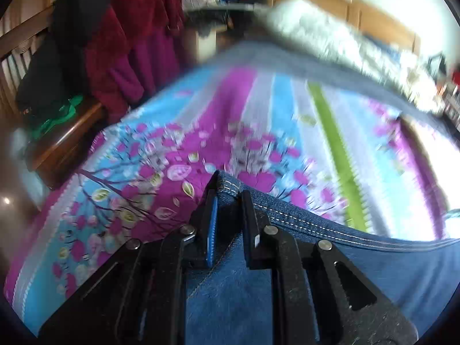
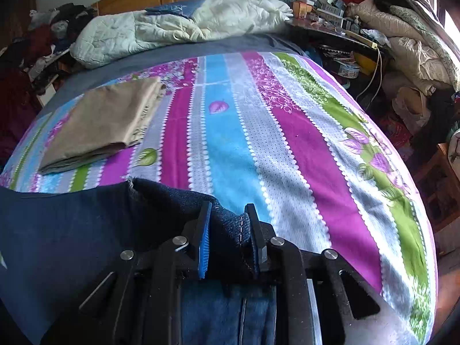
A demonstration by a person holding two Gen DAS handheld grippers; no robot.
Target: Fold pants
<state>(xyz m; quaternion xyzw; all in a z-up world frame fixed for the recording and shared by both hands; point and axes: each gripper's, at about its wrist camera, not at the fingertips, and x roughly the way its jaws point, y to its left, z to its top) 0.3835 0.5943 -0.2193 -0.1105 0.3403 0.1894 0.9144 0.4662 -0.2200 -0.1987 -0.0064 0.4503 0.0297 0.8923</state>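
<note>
Blue denim pants [image 1: 345, 258] with pale stitching hang from my left gripper [image 1: 228, 198], which is shut on a stitched hem corner above the striped floral bedspread [image 1: 258, 109]. The left wrist view is blurred by motion. In the right wrist view the same dark denim pants [image 2: 72, 230] spread to the left, and my right gripper [image 2: 228, 212] is shut on a bunched seam of the cloth. Both grippers hold the pants over the near edge of the bedspread [image 2: 287, 132].
Folded tan pants [image 2: 106, 123] lie on the bed's left side. A white quilt [image 2: 178, 26] is heaped at the headboard. A cluttered side table [image 2: 330, 23] and piled bedding [image 2: 408, 43] stand right of the bed. Dark red clothes [image 1: 129, 43] hang over a wooden chair [image 1: 66, 141].
</note>
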